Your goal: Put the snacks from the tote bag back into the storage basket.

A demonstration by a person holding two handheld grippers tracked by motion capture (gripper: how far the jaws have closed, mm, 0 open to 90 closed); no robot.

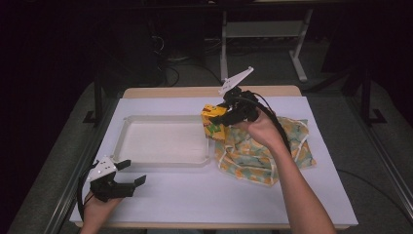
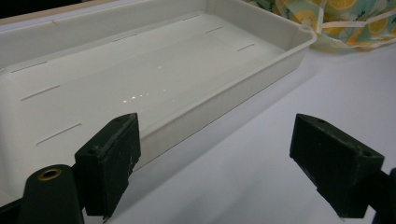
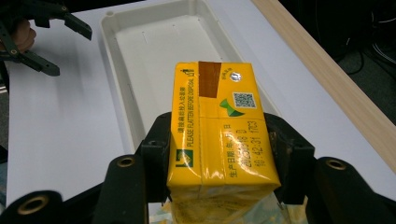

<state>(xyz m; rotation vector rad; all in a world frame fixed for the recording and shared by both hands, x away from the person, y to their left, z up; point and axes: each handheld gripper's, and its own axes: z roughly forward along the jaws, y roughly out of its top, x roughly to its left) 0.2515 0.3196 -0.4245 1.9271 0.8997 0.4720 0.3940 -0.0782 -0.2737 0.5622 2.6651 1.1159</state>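
White sheet (image 1: pixel 204 195) covers wooden table (image 1: pixel 195 91). Beyond table's far edge: grey floor (image 1: pixel 263 63), white frame legs (image 1: pixel 298 58), dark cables (image 1: pixel 168 73).

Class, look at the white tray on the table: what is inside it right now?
The white tray holds nothing: its bare floor shows short moulded slots and glare. The yellow carton, clamped in the right gripper, hangs above its edge.
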